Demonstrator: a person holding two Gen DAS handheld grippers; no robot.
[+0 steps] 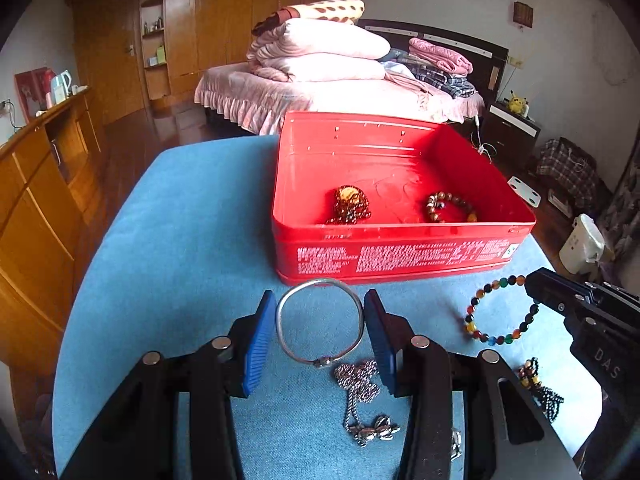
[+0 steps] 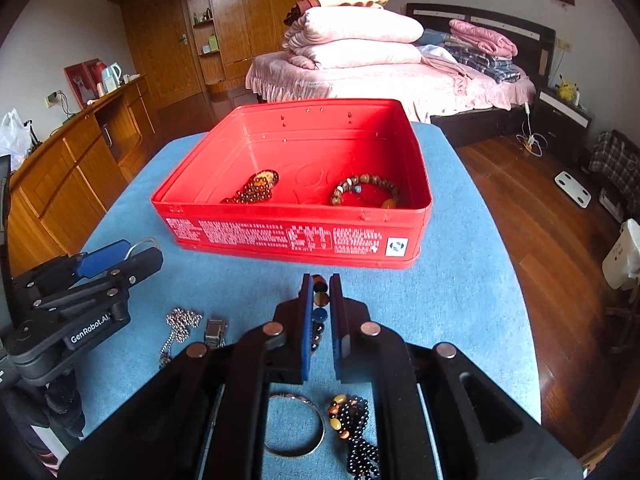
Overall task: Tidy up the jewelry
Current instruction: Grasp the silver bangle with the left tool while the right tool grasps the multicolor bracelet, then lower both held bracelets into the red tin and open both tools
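Observation:
A red tin box (image 1: pixel 400 258) (image 2: pixel 280 236) stands open on the blue table and holds an amber bead pile (image 1: pixel 351 203) and a brown bead bracelet (image 1: pixel 450 207). My left gripper (image 1: pixel 320 326) is open, its blue pads on either side of a silver bangle (image 1: pixel 320 322) lying on the table; whether they touch it I cannot tell. My right gripper (image 2: pixel 321 308) is shut on a multicoloured bead bracelet (image 2: pixel 320 300), which also shows in the left wrist view (image 1: pixel 500 308). A silver chain necklace (image 1: pixel 362 392) lies just behind the bangle.
A dark bead string with amber beads (image 2: pixel 354 424), another metal bangle (image 2: pixel 294 426) and a small clasp piece (image 2: pixel 216 332) lie on the blue table (image 2: pixel 460 280) near me. A bed (image 2: pixel 400 76) and wooden cabinets (image 2: pixel 80 168) stand beyond.

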